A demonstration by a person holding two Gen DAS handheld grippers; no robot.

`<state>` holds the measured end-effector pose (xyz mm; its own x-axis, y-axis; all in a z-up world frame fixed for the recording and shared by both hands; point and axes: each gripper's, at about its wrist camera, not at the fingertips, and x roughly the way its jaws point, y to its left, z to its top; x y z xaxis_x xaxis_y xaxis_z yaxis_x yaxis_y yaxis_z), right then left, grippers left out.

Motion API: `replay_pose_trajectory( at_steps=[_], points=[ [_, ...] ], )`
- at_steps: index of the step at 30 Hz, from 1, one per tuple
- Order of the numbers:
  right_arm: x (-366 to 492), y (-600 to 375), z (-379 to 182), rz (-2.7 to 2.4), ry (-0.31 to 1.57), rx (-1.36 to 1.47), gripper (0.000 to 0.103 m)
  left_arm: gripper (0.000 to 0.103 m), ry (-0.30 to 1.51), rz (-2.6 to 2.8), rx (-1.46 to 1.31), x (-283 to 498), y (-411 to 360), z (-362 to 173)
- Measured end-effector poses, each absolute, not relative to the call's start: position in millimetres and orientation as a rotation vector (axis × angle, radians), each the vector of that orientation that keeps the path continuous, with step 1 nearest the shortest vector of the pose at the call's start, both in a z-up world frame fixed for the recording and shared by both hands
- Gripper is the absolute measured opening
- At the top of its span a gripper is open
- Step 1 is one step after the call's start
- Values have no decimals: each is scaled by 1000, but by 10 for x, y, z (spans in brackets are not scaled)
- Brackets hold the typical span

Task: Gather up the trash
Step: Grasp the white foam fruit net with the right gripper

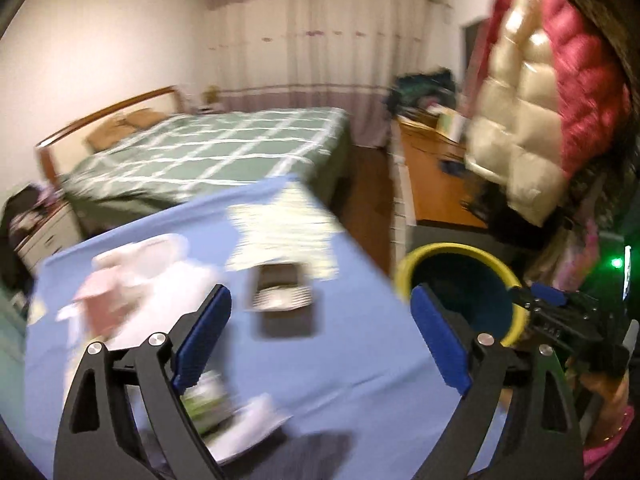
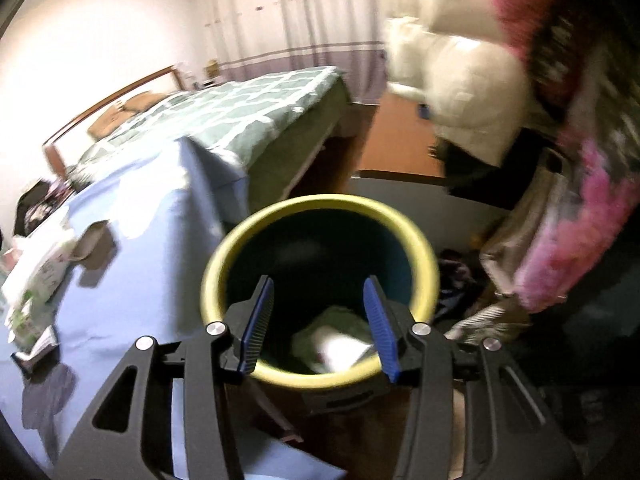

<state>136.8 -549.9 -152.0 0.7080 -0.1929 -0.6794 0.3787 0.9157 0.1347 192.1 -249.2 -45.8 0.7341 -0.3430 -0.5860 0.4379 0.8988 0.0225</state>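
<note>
Drop step judged in hand: right gripper (image 2: 320,322) held over yellow-rimmed bin (image 2: 320,212), jaws apart, nothing gripped; crumpled wrapper (image 2: 336,344) seen lying inside bin. Left gripper (image 1: 320,336) held over blue worktop (image 1: 360,360), jaws wide apart, empty. Next called for: pickup of green-white packet (image 1: 208,400) or pink-white wad (image 1: 132,280). Dark phone-like slab (image 1: 284,300) lying between, to be avoided. Bed (image 1: 224,148) behind; hanging jackets (image 1: 532,92) crowding bin side.
</note>
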Motion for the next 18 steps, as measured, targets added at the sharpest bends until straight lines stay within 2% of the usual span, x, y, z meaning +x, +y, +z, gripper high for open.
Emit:
replay_pose_trajectory(
  at_steps=[11, 18],
  points=[
    [2048, -3719, -1250, 39, 729, 124, 46, 92, 551, -32, 26, 1675, -506, -396],
    [2449, -2897, -1053, 158, 719, 132, 54, 92, 551, 20, -36, 1578, 142, -543]
  ],
)
